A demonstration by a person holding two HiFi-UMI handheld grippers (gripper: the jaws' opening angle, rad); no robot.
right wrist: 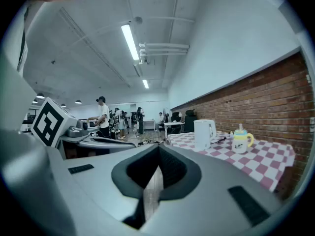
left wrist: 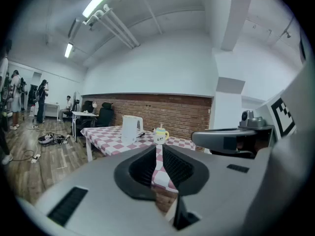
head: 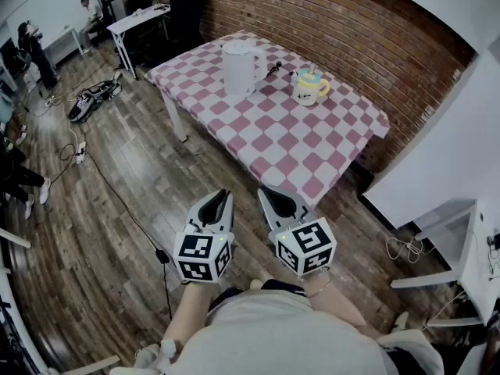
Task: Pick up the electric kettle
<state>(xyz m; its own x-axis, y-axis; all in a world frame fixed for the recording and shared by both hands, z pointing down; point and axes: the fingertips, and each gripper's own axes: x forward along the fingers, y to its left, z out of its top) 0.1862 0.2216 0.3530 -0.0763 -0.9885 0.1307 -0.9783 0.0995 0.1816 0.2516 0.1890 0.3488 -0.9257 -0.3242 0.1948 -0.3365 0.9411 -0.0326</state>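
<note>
**Item: electric kettle** (head: pixel 239 67), white, with handle. It is stood upright on the far part of a table (head: pixel 273 131) covered with a pink-and-white checked cloth. No lettering on it can be read.

**Beside it:** a dark cable (head: pixel 273 70) is laid on the cloth at the kettle's right. A pale mug (head: pixel 310 87) with a yellow handle and a lid is set further right, apart from the kettle. Its printed picture is too small to be made out.

**Left gripper** (head: pixel 221 196): held over the wood floor (head: pixel 117 209), well apart from the table. Its jaws are pressed together with nothing caught in them. A black-and-white square marker is borne on its cube (head: pixel 201 256).

**Right gripper** (head: pixel 271 193): held just beside the left one. Its jaws are likewise pressed together and empty. Its cube (head: pixel 307 244) is marked in the same way.

**Surroundings:** a brick wall (head: pixel 351 22) is seen behind the table, and a white desk (head: pixel 137 18) with dark chairs in the far corner.
</note>
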